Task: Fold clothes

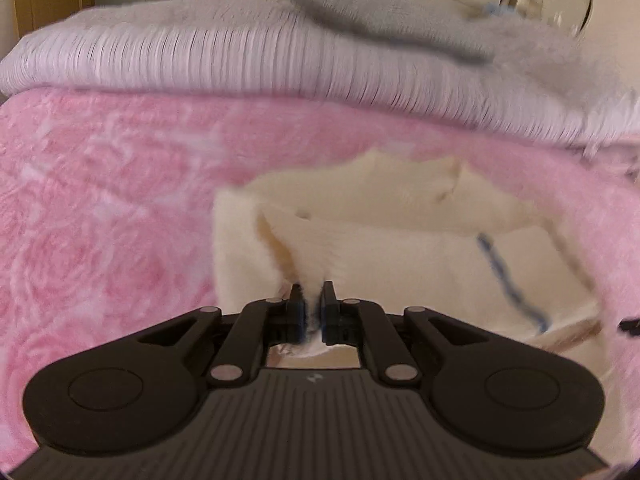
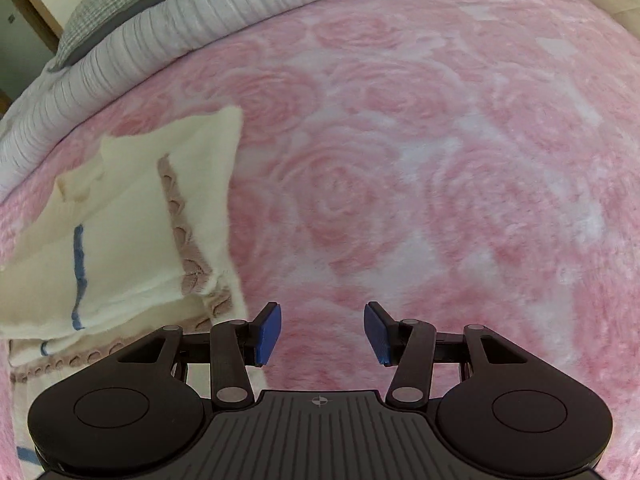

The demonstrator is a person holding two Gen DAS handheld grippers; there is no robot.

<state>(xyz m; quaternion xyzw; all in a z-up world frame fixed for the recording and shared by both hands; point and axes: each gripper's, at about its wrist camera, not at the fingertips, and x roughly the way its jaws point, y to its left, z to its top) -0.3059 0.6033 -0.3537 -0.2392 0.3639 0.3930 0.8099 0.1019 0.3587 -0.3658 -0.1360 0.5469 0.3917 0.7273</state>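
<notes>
I'm pinching the cream garment (image 1: 400, 256) edge w/ my left gripper (image 1: 311, 312) to carry a fold; right gripper (image 2: 322, 334) is hovering, fingers spread, over the bed (image 2: 400, 160).

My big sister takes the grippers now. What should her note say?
Left gripper: shut on an edge of the cream garment.
Right gripper: open, empty, over the pink blanket, beside the garment.
Garment lies partly folded on the blanket, one flap doubled over.
Left to do: lay the held edge across, smooth it flat.
</notes>
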